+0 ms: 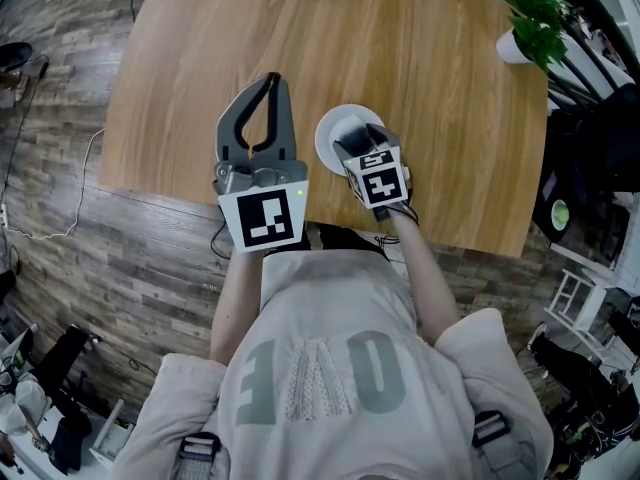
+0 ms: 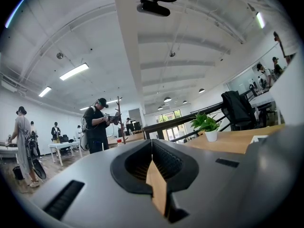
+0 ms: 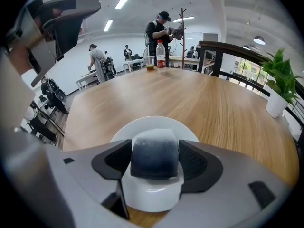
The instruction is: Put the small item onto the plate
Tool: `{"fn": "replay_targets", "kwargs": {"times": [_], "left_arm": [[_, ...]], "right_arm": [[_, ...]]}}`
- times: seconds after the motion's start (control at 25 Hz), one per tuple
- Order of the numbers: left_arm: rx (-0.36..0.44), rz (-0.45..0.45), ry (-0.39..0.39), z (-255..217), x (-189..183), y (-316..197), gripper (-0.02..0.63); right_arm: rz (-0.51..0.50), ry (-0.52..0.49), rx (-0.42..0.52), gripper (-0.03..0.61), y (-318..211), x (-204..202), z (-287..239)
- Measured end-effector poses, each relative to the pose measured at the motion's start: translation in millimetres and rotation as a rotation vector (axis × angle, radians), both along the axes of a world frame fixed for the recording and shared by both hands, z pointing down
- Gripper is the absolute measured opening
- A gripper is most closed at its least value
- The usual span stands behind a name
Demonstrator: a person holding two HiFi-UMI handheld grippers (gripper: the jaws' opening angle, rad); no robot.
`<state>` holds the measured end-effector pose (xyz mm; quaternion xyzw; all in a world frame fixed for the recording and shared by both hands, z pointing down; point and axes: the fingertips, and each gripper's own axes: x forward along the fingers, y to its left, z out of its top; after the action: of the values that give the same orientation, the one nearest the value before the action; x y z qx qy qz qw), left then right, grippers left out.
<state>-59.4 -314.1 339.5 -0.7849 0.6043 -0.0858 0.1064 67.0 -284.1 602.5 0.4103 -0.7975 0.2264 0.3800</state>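
Note:
A white plate [image 1: 330, 133] sits on the wooden table [image 1: 400, 48] close to its near edge. My right gripper [image 1: 363, 136] hovers just over the plate, shut on a small dark grey block [image 3: 154, 148]. In the right gripper view the block fills the gap between both fingers, and the plate's rim [image 3: 142, 123] shows beyond and below it. Whether the block touches the plate I cannot tell. My left gripper [image 1: 272, 80] is held left of the plate, shut and empty. Its jaws [image 2: 152, 148] meet at the tips and point out over the table.
A potted plant [image 1: 530, 28] stands at the table's far right corner [image 3: 278, 91]. A bottle and a cup [image 3: 160, 56] stand at the table's far side. A dark chair with a jacket [image 1: 600, 158] is right of the table. Several people stand in the background.

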Motion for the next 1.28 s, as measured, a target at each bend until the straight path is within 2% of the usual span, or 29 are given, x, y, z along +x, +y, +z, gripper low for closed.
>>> {"fn": "replay_targets", "kwargs": {"times": [0.28,0.4,0.48,0.64,0.8,1.08,1.28], "left_arm": [[0.01,0.004,0.002,-4,2,3,0.009],[0.014,0.007,-0.001,-4,2,4,0.009],[0.014,0.006,0.002,-5,1,6,0.009],[0.033,0.01,-0.002,-12,2,6,0.009],[0.053,0.013,0.009,-21,1,7,0.009],[0.098,0.035,0.046,-43,7,13,0.009],[0.132,0.052,0.064,-60,13,13,0.009]], "right_arm": [[0.001,0.019,0.003,0.307,-1,1,3],[-0.031,0.024,0.002,0.308,-3,2,3],[-0.026,-0.007,0.012,0.31,-8,1,-5],[0.027,-0.136,0.048,0.321,-23,-2,-38],[0.085,-0.244,0.168,0.322,-42,-1,-93],[0.121,-0.3,0.521,0.321,-59,3,-225],[0.142,-0.444,0.709,0.318,-45,6,-306]]}}
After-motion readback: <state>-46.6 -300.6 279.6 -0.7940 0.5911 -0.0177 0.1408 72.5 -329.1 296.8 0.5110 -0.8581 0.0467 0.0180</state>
